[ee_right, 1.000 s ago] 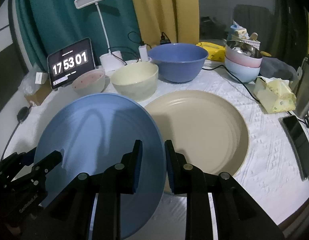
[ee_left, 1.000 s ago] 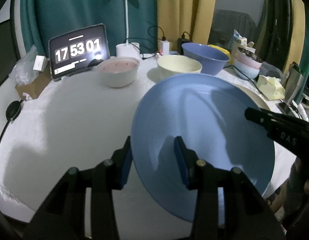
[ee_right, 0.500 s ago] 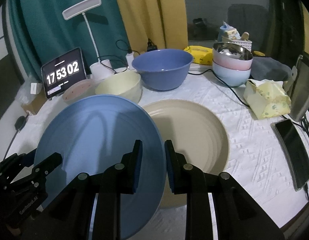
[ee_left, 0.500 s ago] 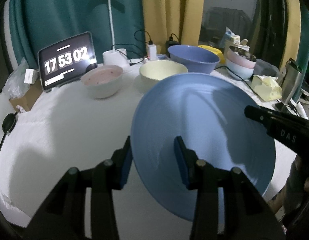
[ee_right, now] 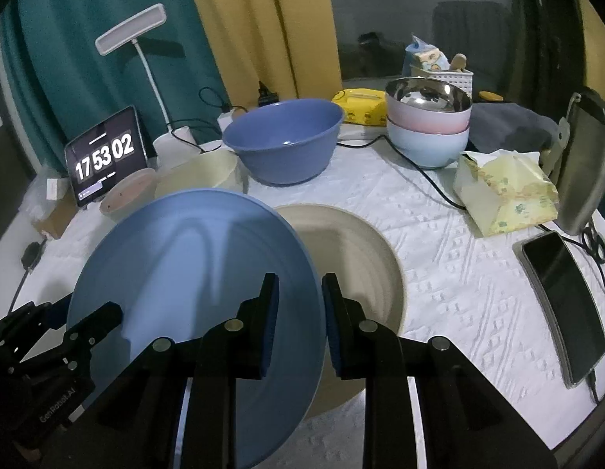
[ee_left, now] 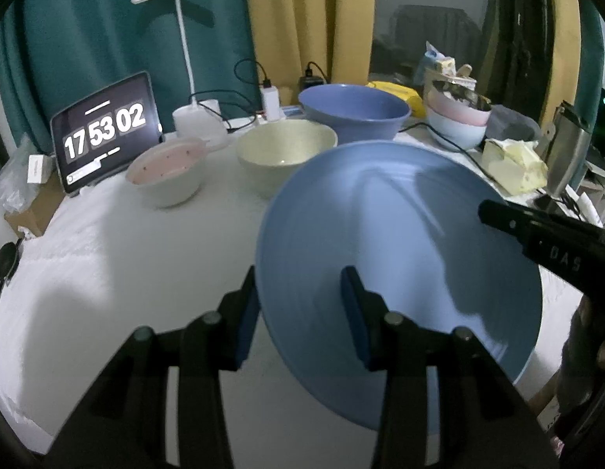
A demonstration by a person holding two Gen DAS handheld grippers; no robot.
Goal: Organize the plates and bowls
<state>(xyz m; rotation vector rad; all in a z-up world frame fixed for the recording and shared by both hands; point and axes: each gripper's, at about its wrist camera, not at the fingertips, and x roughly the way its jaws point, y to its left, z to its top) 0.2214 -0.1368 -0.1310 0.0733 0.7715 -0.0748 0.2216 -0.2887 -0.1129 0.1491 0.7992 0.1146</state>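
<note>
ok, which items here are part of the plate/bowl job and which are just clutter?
Job: blue plate, beige plate, blue bowl, cream bowl, pink bowl, stacked bowls.

Clutter: tablet clock, lamp, tissue pack, phone.

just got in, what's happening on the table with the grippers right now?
A person is holding a blue plate off the table with both handheld grippers: the left gripper grips one edge, the right gripper the opposite edge. The plate is tilted and partly overlaps a beige plate lying flat on the white tablecloth. It looks headed for stacking there, but isn't set down yet. Behind sit a pink bowl, cream bowl and dark blue bowl.
</note>
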